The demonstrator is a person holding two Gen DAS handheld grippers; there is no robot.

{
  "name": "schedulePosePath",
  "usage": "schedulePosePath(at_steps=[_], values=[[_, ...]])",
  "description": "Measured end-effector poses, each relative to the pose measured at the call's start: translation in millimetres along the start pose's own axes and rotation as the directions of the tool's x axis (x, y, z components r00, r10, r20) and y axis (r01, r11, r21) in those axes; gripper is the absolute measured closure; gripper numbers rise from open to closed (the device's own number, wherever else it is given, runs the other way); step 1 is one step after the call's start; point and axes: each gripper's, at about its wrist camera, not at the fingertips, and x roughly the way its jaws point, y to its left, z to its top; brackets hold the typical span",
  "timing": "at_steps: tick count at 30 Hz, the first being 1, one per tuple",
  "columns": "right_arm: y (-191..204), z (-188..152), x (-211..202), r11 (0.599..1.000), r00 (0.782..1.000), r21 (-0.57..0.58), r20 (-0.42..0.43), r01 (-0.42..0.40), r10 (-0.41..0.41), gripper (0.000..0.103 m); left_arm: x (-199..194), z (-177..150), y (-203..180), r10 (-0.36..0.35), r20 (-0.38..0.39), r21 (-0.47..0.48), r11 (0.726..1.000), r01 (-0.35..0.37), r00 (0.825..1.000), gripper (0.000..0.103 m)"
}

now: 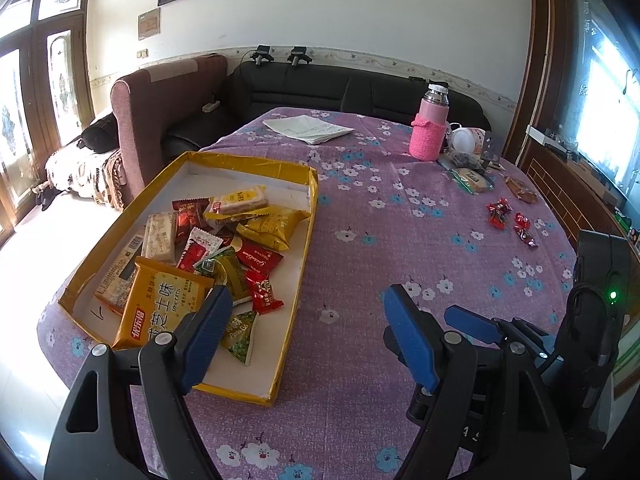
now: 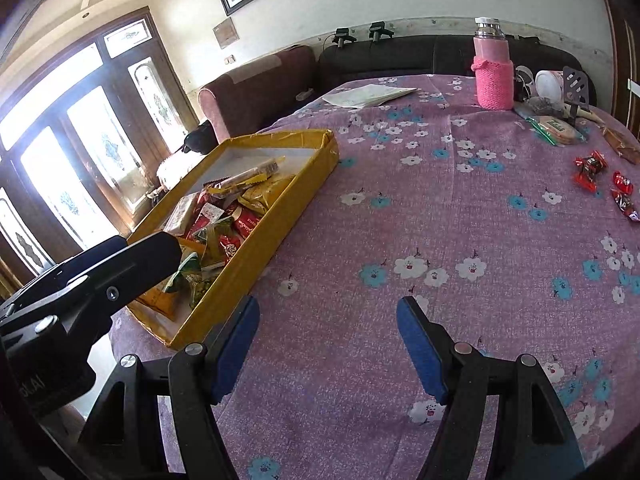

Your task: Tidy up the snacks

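A shallow yellow cardboard tray sits on the left of the table, holding several snack packets, among them an orange biscuit pack. Small red candies lie loose at the far right, beside a green-edged cracker packet. My left gripper hangs open over the tray's near right corner with nothing between its fingers. My right gripper stands open above bare cloth just right of the tray; its fingers show beside the left one.
The table wears a purple flowered cloth. A pink bottle in a knitted sleeve, folded papers and small clutter stand at the back. Sofas lie beyond the table; glass doors are on the left.
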Motion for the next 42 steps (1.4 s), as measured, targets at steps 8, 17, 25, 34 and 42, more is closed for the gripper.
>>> schedulePosePath(at_steps=[8, 17, 25, 34, 42], values=[[2.8, -3.2, 3.7, 1.000, 1.000, 0.004, -0.007, -0.005, 0.005, 0.030, 1.0, -0.9, 0.0, -0.009, -0.003, -0.005, 1.000, 0.009, 1.000, 0.024], [6.4, -7.5, 4.9, 1.000, 1.000, 0.028, 0.008, 0.000, 0.000, 0.030, -5.3, -0.3, 5.9, -0.018, 0.022, -0.038, 0.999, 0.019, 1.000, 0.024], [9.3, -9.1, 5.2, 1.000, 0.999, 0.022, 0.034, 0.002, -0.003, 0.030, -15.6, 1.7, 9.1, -0.017, 0.067, -0.071, 0.997, 0.021, 0.998, 0.024], [12.6, -12.2, 7.3, 1.000, 0.999, 0.019, 0.046, -0.002, 0.002, 0.030, -17.3, -0.6, 3.9, -0.012, 0.070, -0.068, 0.998, 0.017, 0.997, 0.024], [5.4, -12.4, -3.4, 0.997, 0.993, 0.053, 0.095, 0.064, -0.069, 0.030, -20.0, -1.3, -1.5, -0.025, 0.088, -0.074, 0.997, 0.032, 0.996, 0.024]])
